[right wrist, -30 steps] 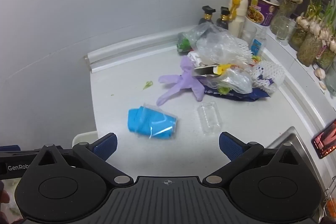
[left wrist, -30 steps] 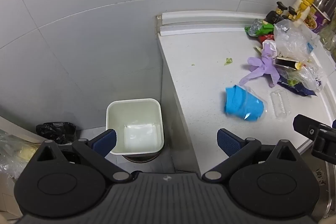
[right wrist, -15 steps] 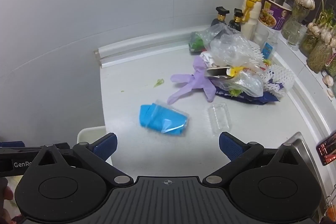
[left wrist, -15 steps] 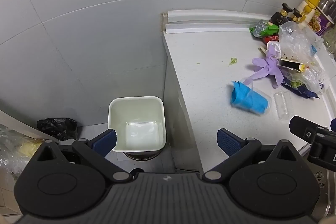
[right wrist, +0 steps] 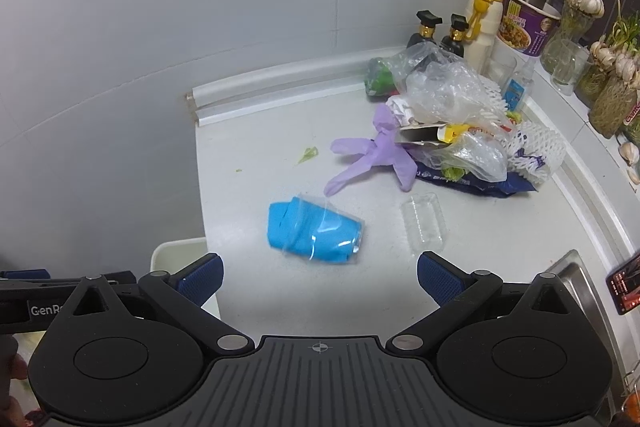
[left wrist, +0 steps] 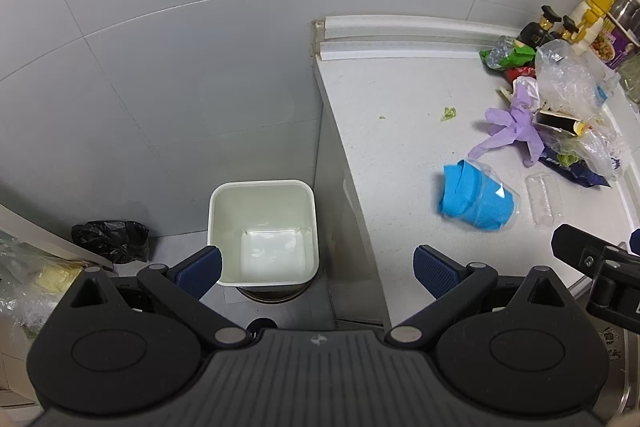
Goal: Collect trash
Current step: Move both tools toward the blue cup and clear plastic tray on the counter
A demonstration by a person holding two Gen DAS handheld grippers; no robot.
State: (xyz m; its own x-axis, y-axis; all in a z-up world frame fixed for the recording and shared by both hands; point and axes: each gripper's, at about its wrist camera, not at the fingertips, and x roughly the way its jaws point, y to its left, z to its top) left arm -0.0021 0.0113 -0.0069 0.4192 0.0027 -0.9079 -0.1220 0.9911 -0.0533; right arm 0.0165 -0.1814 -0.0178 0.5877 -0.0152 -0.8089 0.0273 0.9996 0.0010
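Hovering wide open and empty, the right claw is facing the trash on the desk, and the left claw is hanging just as open and empty, straddling the desk edge with the bin down on the floor ahead of its left finger. The bin is showing a bare bottom, so by my reading nothing is collected yet and the whole job is still lying ahead.

Closest ahead of the right claw, the blue pack is lying in its clear wrap, apart from both fingers. A clear tray is sitting ahead of the right finger, just beside the pack. Farther ahead, the purple glove is sprawling out, its cuff touching the pile of bags, wrappers and foam net. A green scrap is lying far ahead toward the left, near the wall. Bottles are standing beyond the pile, and I would not count those as trash.

Against the frames a second back, both cameras are pulling away: the pack and pile are sitting farther from the right claw, more wall and socket are showing, and in the left view the bin is sliding rightward. The trash itself is not shifting, and both claws are staying as open as they were. The pack looks like the likely first pick.
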